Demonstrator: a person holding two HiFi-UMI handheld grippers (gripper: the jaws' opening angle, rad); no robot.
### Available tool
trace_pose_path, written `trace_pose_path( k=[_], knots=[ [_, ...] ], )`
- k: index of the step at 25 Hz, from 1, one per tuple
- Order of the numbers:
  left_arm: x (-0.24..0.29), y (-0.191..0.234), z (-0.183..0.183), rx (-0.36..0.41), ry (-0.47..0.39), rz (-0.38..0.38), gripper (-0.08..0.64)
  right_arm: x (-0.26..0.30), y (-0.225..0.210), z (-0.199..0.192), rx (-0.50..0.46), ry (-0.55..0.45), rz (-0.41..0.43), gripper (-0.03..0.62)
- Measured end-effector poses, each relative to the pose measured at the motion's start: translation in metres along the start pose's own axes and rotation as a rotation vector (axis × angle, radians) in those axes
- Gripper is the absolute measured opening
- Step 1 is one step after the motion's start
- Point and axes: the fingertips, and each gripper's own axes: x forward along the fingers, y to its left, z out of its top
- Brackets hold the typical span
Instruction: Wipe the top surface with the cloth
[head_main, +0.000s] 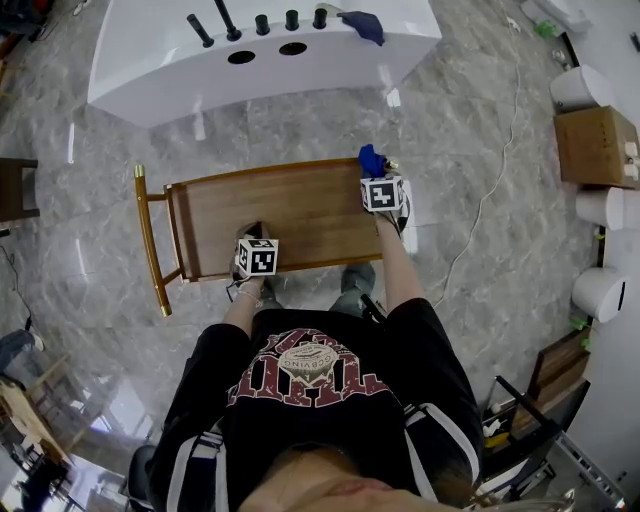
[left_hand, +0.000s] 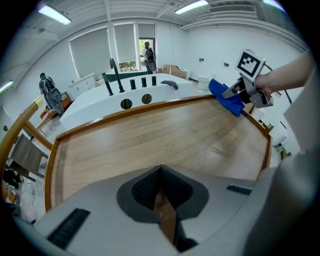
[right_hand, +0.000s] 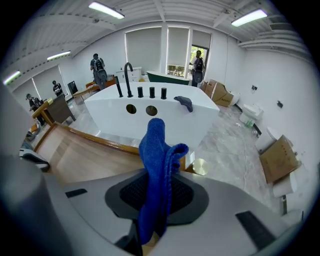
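The wooden top (head_main: 290, 215) is a rimmed tray surface on a cart. My right gripper (head_main: 376, 168) is over its far right corner, shut on a blue cloth (head_main: 371, 158). The cloth (right_hand: 157, 165) stands up in a folded wad from between the jaws in the right gripper view. From the left gripper view the cloth (left_hand: 226, 97) hangs just over the tray's right rim. My left gripper (head_main: 255, 234) sits at the near edge of the top, left of centre. Its jaws (left_hand: 160, 195) are shut with nothing between them, just above the wood (left_hand: 165, 135).
A white bathtub (head_main: 260, 50) with black taps and a dark cloth (head_main: 362, 25) stands beyond the cart. The cart's brass handle (head_main: 150, 240) runs along its left side. A cardboard box (head_main: 595, 145) and white fixtures (head_main: 585, 88) line the right wall. A cable (head_main: 490, 190) crosses the floor.
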Motion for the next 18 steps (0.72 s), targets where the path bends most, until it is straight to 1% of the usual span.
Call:
trace_pose_path(
  k=[2, 5, 9, 13, 15, 18],
  knots=[
    [0.000, -0.001, 0.001, -0.002, 0.001, 0.005, 0.049, -0.004, -0.005, -0.002, -0.001, 0.006, -0.014, 0.088],
    [-0.001, 0.000, 0.002, 0.001, -0.003, 0.004, 0.049, -0.003, -0.004, -0.011, -0.003, 0.039, 0.003, 0.088],
    [0.000, -0.001, 0.002, -0.003, 0.000, 0.000, 0.049, -0.003, -0.004, -0.019, -0.005, 0.027, 0.014, 0.087],
    [0.000, -0.001, 0.001, -0.004, 0.003, -0.003, 0.049, -0.009, 0.002, -0.030, -0.039, 0.035, 0.015, 0.088],
    [0.001, -0.001, -0.001, -0.004, 0.007, -0.006, 0.049, -0.010, 0.004, -0.040, -0.022, 0.053, 0.030, 0.087],
    [0.000, -0.001, 0.000, 0.001, 0.005, -0.003, 0.049, -0.013, 0.005, -0.053, 0.033, 0.074, 0.059, 0.087]
  ],
)
